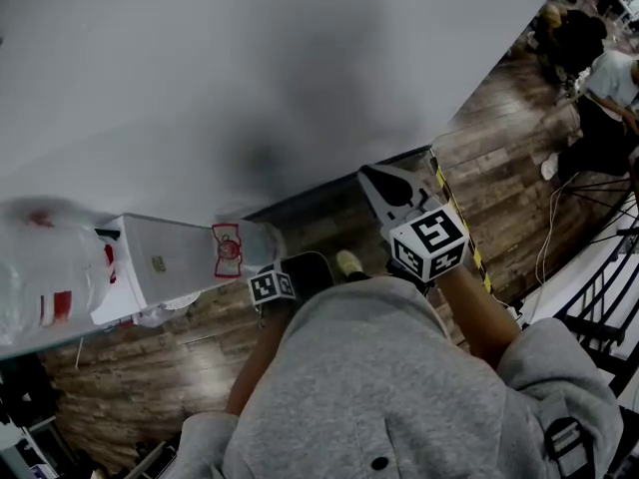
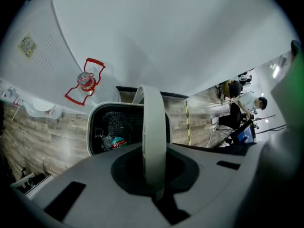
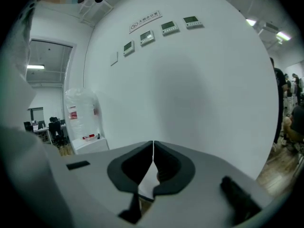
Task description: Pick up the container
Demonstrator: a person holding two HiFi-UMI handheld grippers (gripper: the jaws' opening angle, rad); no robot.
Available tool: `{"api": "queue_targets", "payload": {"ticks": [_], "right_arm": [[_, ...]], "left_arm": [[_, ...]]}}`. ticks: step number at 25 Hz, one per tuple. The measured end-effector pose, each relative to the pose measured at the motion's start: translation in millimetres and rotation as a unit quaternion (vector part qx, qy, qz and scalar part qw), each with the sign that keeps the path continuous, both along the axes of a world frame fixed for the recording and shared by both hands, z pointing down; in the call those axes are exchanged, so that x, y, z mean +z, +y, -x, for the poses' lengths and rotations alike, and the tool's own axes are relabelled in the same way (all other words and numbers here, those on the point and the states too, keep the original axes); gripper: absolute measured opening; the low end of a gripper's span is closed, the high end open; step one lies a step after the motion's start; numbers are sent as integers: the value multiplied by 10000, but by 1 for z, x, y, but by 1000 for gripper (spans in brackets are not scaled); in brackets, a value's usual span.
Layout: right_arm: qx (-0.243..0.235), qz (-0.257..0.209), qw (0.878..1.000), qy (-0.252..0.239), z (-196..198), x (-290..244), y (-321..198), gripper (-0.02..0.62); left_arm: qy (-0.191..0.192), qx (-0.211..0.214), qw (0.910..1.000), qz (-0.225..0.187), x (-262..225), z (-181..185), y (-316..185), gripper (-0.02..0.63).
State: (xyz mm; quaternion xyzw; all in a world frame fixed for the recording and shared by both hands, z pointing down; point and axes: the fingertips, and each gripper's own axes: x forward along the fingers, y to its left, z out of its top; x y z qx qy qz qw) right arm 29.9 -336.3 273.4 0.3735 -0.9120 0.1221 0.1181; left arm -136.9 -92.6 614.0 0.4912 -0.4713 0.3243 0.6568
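Note:
The container is a white bin (image 2: 95,114) with a dark inside and some scraps at its bottom. Its white bail handle (image 2: 153,127) runs upright through the jaws of my left gripper (image 2: 154,172), which is shut on it. The bin hangs over the wooden floor beside the wall. In the head view only the left gripper (image 1: 298,273) and its marker cube show, and the bin is hidden below them. My right gripper (image 1: 387,182) is held up toward the white wall, and in the right gripper view its jaws (image 3: 153,148) meet with nothing between them.
A white water dispenser (image 1: 165,262) with a large clear bottle (image 1: 40,267) stands against the wall at the left, with a red tap guard (image 2: 85,81). Yellow-black tape (image 1: 461,223) crosses the wooden floor. People and tripod legs (image 1: 599,118) are at the far right.

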Motion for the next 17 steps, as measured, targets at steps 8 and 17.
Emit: {"api": "queue_targets", "payload": {"ticks": [8,17], "right_arm": [[29,-34,10000,70,-9,0,-4,26],[53,-38,10000,57,-8,3,-6,26]], "left_arm": [[34,-171,9998,72,0,-2,5,15],[50,-137,9998,137,2,-2,5,15]]}}
